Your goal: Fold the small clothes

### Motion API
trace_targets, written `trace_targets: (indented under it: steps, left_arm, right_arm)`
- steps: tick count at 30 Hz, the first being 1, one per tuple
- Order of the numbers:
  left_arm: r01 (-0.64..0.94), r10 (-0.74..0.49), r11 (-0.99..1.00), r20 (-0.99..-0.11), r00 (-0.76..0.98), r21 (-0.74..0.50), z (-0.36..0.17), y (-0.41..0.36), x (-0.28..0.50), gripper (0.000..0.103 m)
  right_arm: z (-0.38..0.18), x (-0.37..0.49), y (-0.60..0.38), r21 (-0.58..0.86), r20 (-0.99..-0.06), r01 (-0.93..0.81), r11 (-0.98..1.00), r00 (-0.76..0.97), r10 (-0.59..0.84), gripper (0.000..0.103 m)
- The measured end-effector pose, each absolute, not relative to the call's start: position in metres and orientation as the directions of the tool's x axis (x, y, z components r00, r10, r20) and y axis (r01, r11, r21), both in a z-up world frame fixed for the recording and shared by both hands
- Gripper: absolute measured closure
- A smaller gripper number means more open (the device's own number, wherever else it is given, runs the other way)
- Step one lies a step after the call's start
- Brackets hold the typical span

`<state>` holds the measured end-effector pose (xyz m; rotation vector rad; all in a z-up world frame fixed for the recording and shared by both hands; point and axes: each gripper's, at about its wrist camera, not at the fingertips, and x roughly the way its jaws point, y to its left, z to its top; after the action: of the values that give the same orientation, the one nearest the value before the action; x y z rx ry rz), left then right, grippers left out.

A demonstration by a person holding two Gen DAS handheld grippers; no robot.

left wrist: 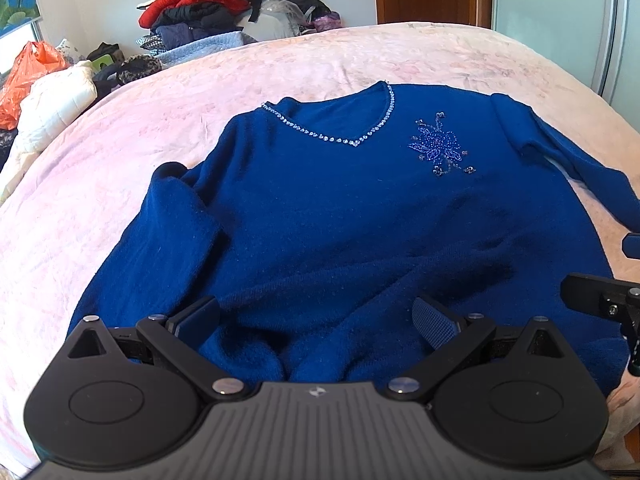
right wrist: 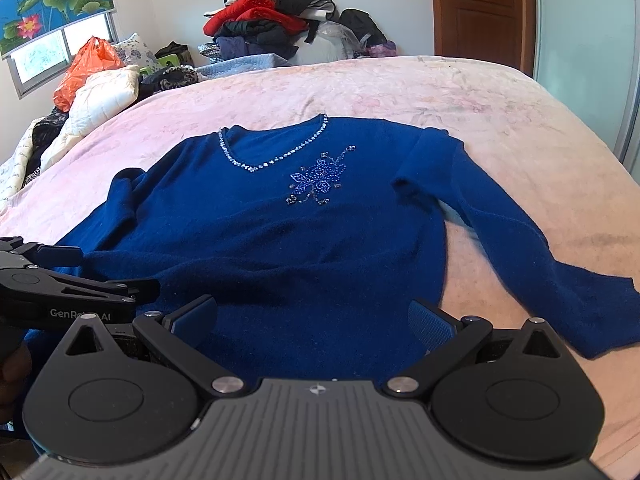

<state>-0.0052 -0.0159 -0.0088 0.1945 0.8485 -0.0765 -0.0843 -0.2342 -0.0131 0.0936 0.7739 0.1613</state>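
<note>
A royal-blue knit sweater [left wrist: 340, 208] lies face up on the pink bed cover [left wrist: 120, 152], its beaded V-neck pointing away from me. A beaded flower [right wrist: 318, 180] decorates the chest. One sleeve [left wrist: 180, 208] is doubled back along the sweater's left side. The other sleeve [right wrist: 540, 248] stretches out to the right across the cover. The hem nearest me is rumpled. My left gripper [left wrist: 316, 314] hovers open over the hem's left part, nothing between its fingers. My right gripper [right wrist: 313, 316] is open over the hem's right part, beside the left gripper [right wrist: 116, 272].
Beyond the far edge of the bed rises a heap of red, black and blue clothes [right wrist: 260, 20]. An orange plastic bag [right wrist: 86, 68] and a white quilt [right wrist: 96, 100] sit at the far left. A wooden door [right wrist: 480, 4] and a pale wardrobe panel [right wrist: 592, 40] stand at the right.
</note>
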Motion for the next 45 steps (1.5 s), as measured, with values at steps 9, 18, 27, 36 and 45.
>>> trace_targets:
  steps: [9,18,27,36,45]
  left_arm:
    - [0.155,0.004,0.977,-0.747,0.665,0.143,-0.008,-0.021,-0.003,0.0]
    - [0.204,-0.054,0.972,-0.728,0.684,0.12,-0.003,-0.034,-0.001,0.0]
    - [0.202,-0.066,0.975,-0.749,0.659,0.092,-0.007,-0.037,0.003,0.0]
    - [0.224,-0.061,0.968,-0.76,0.648,0.114,-0.012,-0.043,0.002,0.0]
    - [0.215,-0.055,0.97,-0.762,0.645,0.112,-0.014,-0.042,0.003,0.0]
  right_arm:
    - [-0.017,-0.092,-0.245,0.189,-0.611,-0.147,0.971,0.756,0.234,0.0]
    - [-0.018,-0.098,-0.329,0.215,-0.573,0.034,0.976,0.814,0.098,0.004]
    - [-0.03,-0.143,-0.448,0.472,-0.603,0.382,0.795,0.797,-0.025,0.027]
    - [-0.076,-0.137,-0.452,0.697,-0.547,0.372,0.613,0.828,0.12,0.043]
    - [-0.107,-0.12,-0.478,0.781,-0.478,0.398,0.481,0.877,0.051,0.095]
